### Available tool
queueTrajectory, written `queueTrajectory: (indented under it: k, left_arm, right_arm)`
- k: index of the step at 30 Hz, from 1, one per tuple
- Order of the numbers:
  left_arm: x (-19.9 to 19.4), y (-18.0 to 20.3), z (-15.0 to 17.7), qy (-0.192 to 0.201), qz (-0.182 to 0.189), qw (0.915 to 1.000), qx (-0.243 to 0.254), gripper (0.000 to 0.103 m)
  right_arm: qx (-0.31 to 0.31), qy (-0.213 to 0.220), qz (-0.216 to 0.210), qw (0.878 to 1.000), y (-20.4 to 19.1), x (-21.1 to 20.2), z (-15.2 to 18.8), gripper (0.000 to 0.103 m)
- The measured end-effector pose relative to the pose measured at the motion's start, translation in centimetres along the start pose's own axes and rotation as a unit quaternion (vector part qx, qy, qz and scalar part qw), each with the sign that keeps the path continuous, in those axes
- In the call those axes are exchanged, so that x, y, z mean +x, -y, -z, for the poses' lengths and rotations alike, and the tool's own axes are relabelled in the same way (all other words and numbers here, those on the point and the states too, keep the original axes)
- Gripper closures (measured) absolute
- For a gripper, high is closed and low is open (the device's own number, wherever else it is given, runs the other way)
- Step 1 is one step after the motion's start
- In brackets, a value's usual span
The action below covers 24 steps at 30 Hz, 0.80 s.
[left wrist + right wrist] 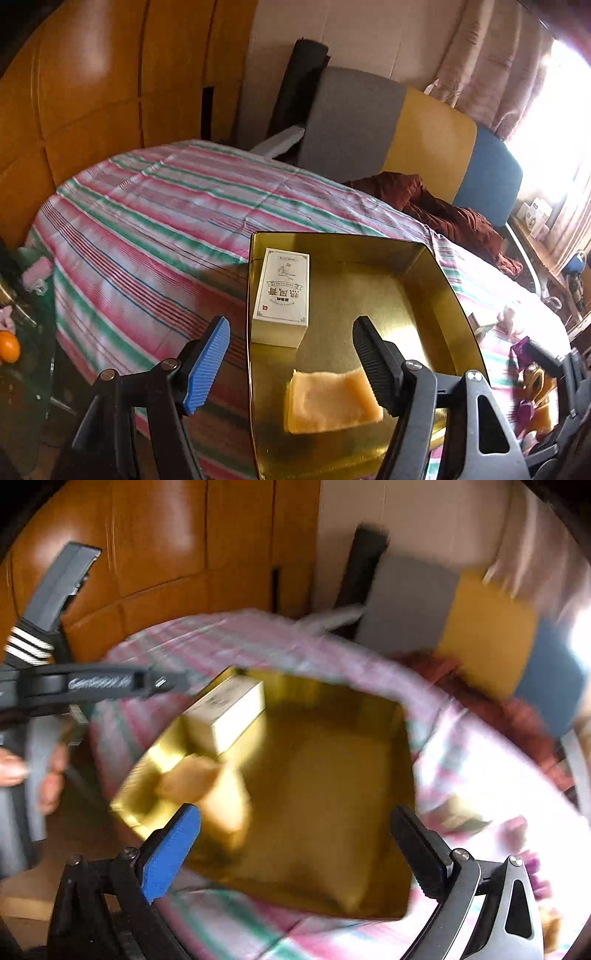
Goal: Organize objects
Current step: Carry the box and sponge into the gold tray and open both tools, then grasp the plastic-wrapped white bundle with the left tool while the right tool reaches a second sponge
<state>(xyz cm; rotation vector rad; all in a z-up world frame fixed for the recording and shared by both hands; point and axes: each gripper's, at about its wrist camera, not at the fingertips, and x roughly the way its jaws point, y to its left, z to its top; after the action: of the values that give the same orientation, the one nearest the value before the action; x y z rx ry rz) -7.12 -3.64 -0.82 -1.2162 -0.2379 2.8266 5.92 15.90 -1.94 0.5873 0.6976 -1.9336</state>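
Observation:
A shallow gold tin tray (436, 266) lies on the striped bedspread (147, 221). In its far left corner a white printed box (282, 291) lies flat. A pale yellow cloth pad (332, 402) rests on the tray floor nearer to me. My left gripper (291, 325) is open and straddles the tray's left wall, blue pad outside, black finger beside the cloth, nothing held. In the blurred right wrist view the tray (332, 775), box (225, 712) and cloth (199, 779) show again. My right gripper (295, 810) hangs wide open over the tray's near edge, holding nothing.
A brown garment (443, 210) lies crumpled by the grey, yellow and blue headboard cushions (428, 147). Purple and yellow packets (532, 387) lie on the bed to the right. A wooden wardrobe (92, 92) stands behind. The left gripper's body (110, 683) and a hand (14, 768) show at left.

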Motion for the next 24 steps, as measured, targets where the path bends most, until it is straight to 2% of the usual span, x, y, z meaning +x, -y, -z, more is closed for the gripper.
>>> queueTrajectory:
  k: [2,4,6,9,15,19,24]
  left_arm:
    - [-0.9,0.7,0.5,0.011,-0.005,0.9999,0.010,0.030]
    - [-1.5,1.4,0.9,0.018,-0.005,0.9996,0.020,0.028]
    - [-2.2,2.1,1.4,0.026,-0.008,0.9991,0.033,0.028]
    - [-2.7,3.0,1.9,0.029,-0.009,0.9983,0.049,0.028]
    - [-2.9,4.6,2.8,0.016,0.000,0.9975,0.069,0.028]
    - [-2.9,5.4,3.4,0.011,0.006,0.9966,0.081,0.028]
    - [-3.0,6.2,3.8,0.001,0.040,0.9959,0.081,0.028]
  right_arm:
    - [-0.009,0.023,0.039,0.999,-0.3,-1.0,0.2,0.000]
    - [-0.003,0.012,0.051,0.999,-0.3,-0.7,0.4,0.000]
    - [0.019,-0.009,0.048,0.999,0.1,0.0,0.9,0.000]
    - [0.054,-0.017,0.034,0.998,1.2,-0.2,1.9,0.000]
    - [0.087,0.001,0.033,0.996,2.4,-1.2,3.1,0.000]
    - [0.142,0.009,0.016,0.990,4.1,-2.1,4.1,0.000]
    - [0.170,-0.002,0.026,0.985,5.7,-2.6,5.3,0.000]
